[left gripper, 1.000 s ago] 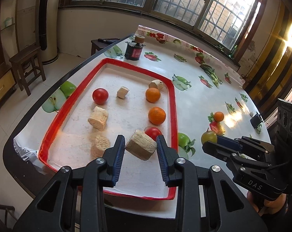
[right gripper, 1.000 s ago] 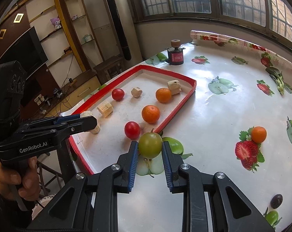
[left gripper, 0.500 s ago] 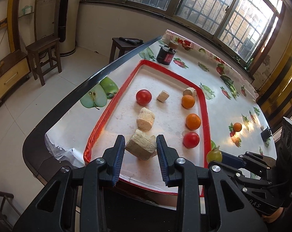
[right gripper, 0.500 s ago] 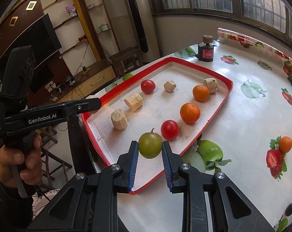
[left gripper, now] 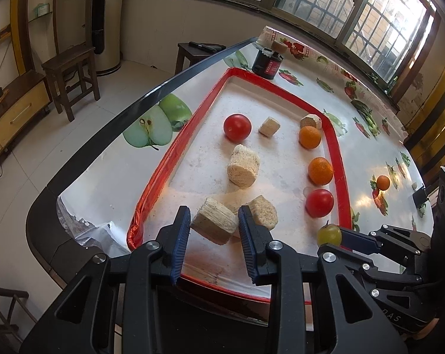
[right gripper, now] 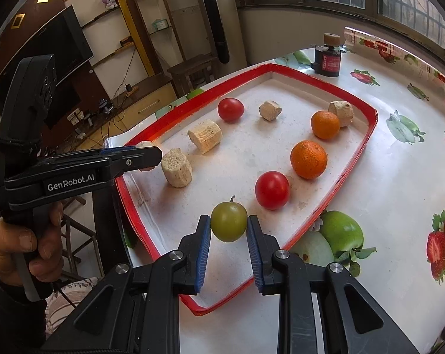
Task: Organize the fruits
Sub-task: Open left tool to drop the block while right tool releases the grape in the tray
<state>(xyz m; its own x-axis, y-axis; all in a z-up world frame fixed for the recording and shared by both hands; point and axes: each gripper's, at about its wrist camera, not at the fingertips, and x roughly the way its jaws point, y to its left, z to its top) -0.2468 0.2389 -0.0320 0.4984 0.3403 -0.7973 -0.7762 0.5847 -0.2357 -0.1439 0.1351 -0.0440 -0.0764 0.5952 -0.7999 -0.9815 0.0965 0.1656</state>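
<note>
Now we are mid-carry with both hands, and the step in hand looks like placement. Our right gripper (right gripper: 228,250) is clamped on a small round green fruit with a short stem (right gripper: 229,221), its jaws narrowed to the fruit's width, and it hangs over the near end of the shallow white tray with the red rim (right gripper: 367,144). Our left gripper (left gripper: 213,236) has its jaws closed on a pale, fibrous, roughly cylindrical chunk (left gripper: 215,225), held above the tray's near left corner, just beside a second similar chunk (left gripper: 263,212) lying on the tray floor.

On the right side of the tray a red tomato (right gripper: 272,190) sits nearest us, then a large orange (right gripper: 308,159), then a smaller orange (right gripper: 325,124), in a rough line. The pale pieces lie mostly along the left.

We judge that the green fruit belongs at the near end of that fruit line, in front of the red tomato. The next move calls for lowering it until it rests on the tray floor, then easing the jaws apart gently, since a round fruit may roll. The held chunk wants setting down clear of its neighbour.
</note>
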